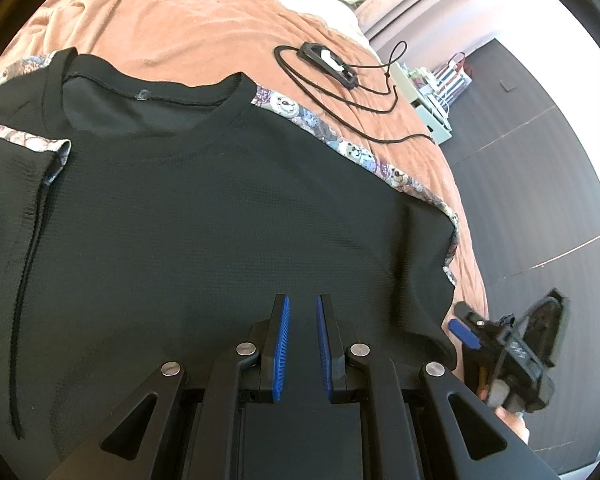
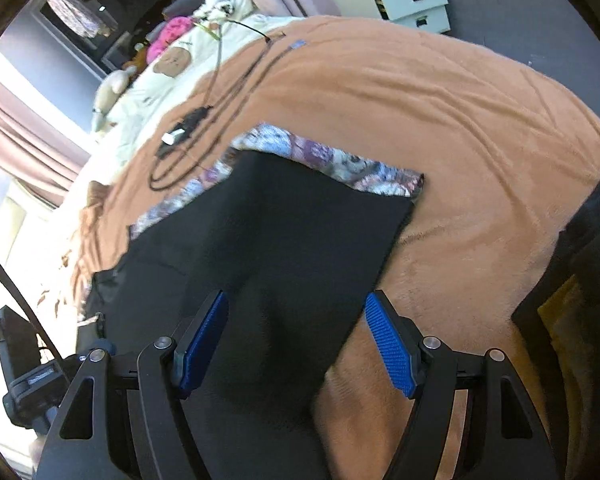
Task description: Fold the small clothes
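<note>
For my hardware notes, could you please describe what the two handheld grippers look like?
Both the left gripper and right gripper are matte black, with triangular cut-outs in the linkage arms, silver round pivot pins and ribbed blue pads lining the fingers.

Black shirt — matt waffle-knit cloth; orange blanket — soft, fuzzy fleece.

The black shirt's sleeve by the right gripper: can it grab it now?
Probably yes. The right gripper is open, with the sleeve of the black shirt lying flat on the orange blanket between its fingers, and nothing covers it.
</note>
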Motion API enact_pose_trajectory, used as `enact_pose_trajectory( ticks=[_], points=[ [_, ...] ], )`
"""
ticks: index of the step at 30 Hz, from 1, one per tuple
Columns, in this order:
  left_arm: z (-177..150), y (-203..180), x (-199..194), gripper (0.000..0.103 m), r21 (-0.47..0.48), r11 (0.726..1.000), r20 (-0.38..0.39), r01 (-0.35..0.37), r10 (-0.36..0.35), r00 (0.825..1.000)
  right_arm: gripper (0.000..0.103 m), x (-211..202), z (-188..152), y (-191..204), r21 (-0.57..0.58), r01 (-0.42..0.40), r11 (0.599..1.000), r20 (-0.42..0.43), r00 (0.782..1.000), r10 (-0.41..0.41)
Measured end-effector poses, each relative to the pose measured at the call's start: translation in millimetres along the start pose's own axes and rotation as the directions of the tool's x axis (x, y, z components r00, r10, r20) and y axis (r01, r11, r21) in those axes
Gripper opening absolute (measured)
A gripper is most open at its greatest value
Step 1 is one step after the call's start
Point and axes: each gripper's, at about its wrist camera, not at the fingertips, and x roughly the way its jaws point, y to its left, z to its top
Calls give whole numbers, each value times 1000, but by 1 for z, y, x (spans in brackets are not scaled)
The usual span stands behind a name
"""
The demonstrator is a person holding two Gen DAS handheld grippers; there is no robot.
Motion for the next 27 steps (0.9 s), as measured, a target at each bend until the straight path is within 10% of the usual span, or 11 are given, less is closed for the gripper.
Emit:
enact_pose_trajectory(
  ticks=[7,9,11,27],
  points=[
    [-3,14,-15,14,-12,1000,11,-10,10,1000,63,23,-1,18,-101,128,987,6,992,-128],
    [-4,18,-22,14,-12,1000,16,-10,11,1000,15,24,-1,19,-113,138,984,10,990,-137],
    [-6,21,-28,14,-3,1000,23,-18,18,1000,5,22,2,20,-116,97,989,5,995,-97],
    [-6,44,-72,14,-33,999,63,-6,8,998,4,-34,13,110,-368,45,929,77,997,-17]
  ],
)
